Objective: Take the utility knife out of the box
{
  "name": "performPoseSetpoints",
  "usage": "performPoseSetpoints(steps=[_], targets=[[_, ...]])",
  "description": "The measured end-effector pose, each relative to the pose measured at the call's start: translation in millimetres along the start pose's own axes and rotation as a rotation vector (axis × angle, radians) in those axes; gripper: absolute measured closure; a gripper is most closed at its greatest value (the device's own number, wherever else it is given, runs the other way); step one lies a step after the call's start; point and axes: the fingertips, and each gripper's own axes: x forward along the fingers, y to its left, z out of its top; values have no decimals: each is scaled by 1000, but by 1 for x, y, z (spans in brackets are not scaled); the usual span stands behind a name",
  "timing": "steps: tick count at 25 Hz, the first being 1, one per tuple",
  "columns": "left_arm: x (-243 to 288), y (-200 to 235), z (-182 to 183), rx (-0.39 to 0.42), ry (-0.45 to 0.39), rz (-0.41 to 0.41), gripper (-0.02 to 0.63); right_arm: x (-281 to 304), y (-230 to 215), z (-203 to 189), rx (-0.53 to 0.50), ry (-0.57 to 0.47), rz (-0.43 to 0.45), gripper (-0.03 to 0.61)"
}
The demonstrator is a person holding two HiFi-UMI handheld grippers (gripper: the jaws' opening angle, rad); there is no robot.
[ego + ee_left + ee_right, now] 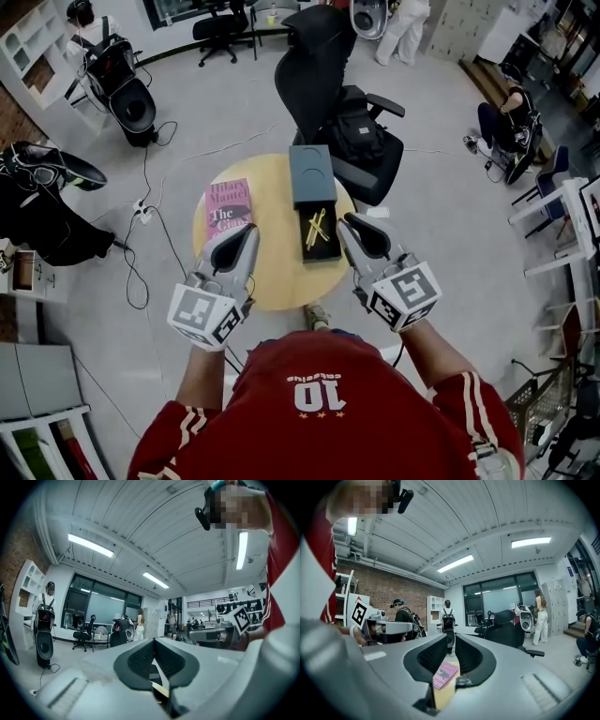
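Knife [317,228]: yellow, slim, lying in open black box [322,256], between left gripper [247,232] and right gripper [351,225], nearer the right. Both held level; left jaws together, right jaws slightly apart, nothing in either.

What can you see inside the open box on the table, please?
Slim yellow pieces lie crossed in the box; what they are, and anything beneath them, cannot be made out.
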Motion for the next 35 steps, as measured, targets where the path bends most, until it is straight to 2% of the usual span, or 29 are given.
performPoseSetpoints(steps=[7, 12, 23, 31, 35], targets=[[9, 8, 8, 9, -19, 22, 611, 12, -12, -2, -21, 30, 24, 495], [13, 13, 1, -11, -16, 28, 612, 22, -28, -26, -5, 104, 16, 492], [30, 16, -17, -29, 27, 53, 611, 49, -57, -112, -1, 271, 53, 492], [46, 18, -25, -20, 48, 68, 611, 69, -74, -210, 11, 471, 168, 474], [52, 19, -32, -13, 70, 74, 611, 78, -83, -256, 11, 555, 196, 472]])
